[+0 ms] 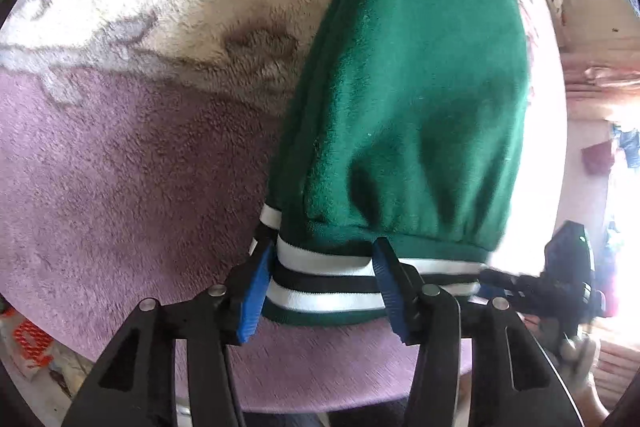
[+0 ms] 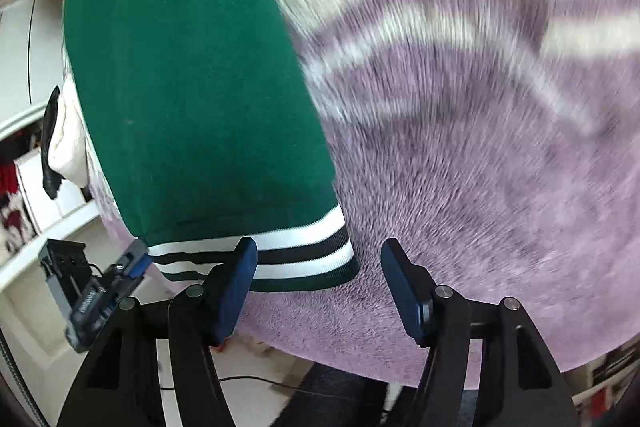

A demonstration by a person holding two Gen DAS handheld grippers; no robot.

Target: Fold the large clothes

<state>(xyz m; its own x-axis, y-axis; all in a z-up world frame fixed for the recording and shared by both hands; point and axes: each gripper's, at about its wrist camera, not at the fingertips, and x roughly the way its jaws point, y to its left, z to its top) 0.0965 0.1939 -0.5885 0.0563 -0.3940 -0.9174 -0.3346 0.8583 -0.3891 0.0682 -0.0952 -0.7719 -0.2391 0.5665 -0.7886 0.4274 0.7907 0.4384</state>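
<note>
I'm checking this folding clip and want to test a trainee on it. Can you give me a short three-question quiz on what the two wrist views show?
1. True or false: the left claw has its fingers on either side of the striped hem of the green garment.
2. Multiple choice: the right claw is (A) shut on the hem, (B) open with only its left finger by the hem corner, (C) out of view.
3. Fill in: the garment lies on a fuzzy ____ and cream blanket.

Key: 1 true; 2 B; 3 purple.
</note>
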